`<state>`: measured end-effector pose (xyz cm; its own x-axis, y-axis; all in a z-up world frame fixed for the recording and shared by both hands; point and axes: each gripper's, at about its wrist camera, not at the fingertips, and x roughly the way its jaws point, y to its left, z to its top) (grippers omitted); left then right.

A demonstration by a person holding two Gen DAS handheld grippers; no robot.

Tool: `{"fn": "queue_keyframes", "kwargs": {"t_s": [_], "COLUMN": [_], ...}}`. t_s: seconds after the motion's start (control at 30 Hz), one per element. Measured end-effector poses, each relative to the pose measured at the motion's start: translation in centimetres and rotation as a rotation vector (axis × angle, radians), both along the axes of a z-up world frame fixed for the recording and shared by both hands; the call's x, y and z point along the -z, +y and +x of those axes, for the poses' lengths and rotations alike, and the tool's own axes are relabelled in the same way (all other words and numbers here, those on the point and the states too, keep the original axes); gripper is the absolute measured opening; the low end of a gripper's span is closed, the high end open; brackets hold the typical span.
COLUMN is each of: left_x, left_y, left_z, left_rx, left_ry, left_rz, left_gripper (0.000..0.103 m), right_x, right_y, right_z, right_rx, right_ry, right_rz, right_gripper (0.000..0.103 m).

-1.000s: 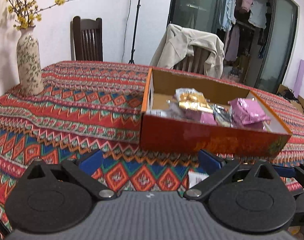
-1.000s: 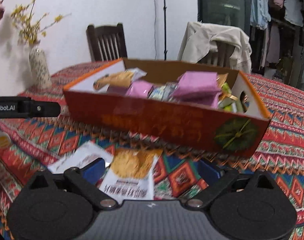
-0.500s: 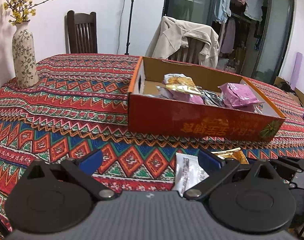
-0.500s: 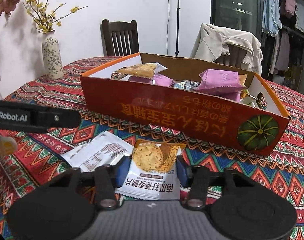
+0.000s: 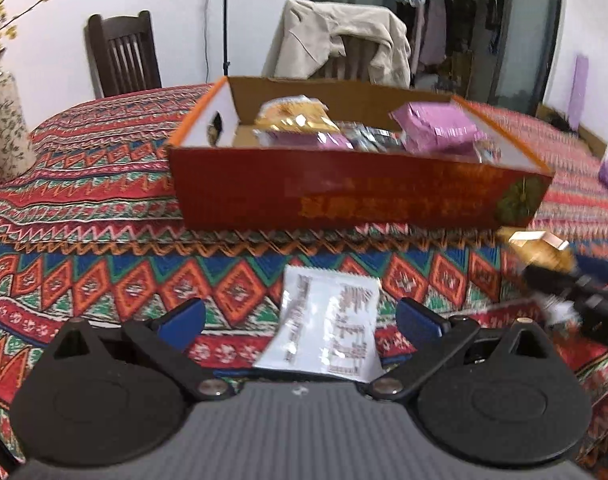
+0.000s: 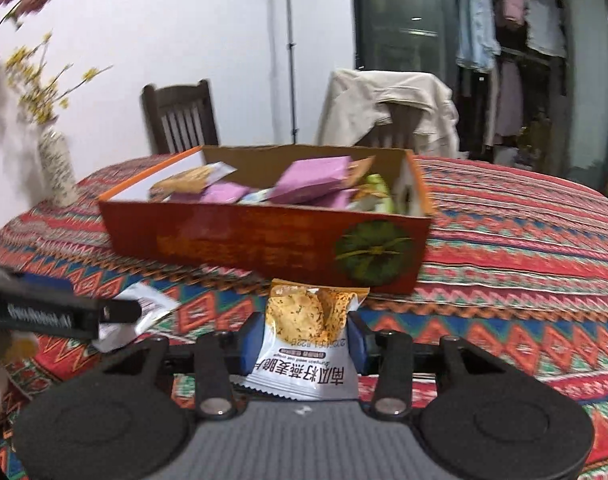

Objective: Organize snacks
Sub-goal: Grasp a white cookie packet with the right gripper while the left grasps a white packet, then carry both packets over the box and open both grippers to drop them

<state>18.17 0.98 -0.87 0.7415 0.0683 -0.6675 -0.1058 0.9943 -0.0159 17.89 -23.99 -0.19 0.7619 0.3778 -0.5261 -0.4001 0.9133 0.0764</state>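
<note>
My right gripper [image 6: 305,338] clamps a crinkly cracker packet [image 6: 304,344]; my left gripper [image 5: 300,320] gapes over a flat white sachet [image 5: 327,332], near the cardboard box [image 5: 343,196].

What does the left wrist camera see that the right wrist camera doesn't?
Only the left wrist view shows the left gripper with its jaws wide apart around a white packet lying on the tablecloth. Only the right wrist view shows the right gripper shut on a cracker packet, and the green pumpkin print clearly. Both show the orange box of snacks, two chairs and the vase.
</note>
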Motion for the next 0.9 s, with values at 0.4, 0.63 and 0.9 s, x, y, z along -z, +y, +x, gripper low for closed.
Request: {"fn": "queue_keyframes", "kwargs": {"t_s": [0.4, 0.63, 0.9], "left_x": [0.1, -0.8, -3.9], "left_y": [-0.2, 0.1, 0.2], "left_z": [0.0, -0.7, -2.3], "left_rx": [0.015, 0.023, 0.03], "left_ry": [-0.016, -0.055, -0.162], "left_rz": [-0.007, -0.025, -0.03], "left_gripper": [0.044, 0.043, 0.043], "right_x": [-0.1, -0.4, -0.9], "right_y": [-1.5, -1.5, -1.5], "right_z": [-0.5, -0.7, -0.8], "right_rx": [0.007, 0.008, 0.011], "right_ry": [-0.012, -0.021, -0.036], "right_rz": [0.039, 0.04, 0.041], "right_gripper": [0.043, 0.043, 0.043]}}
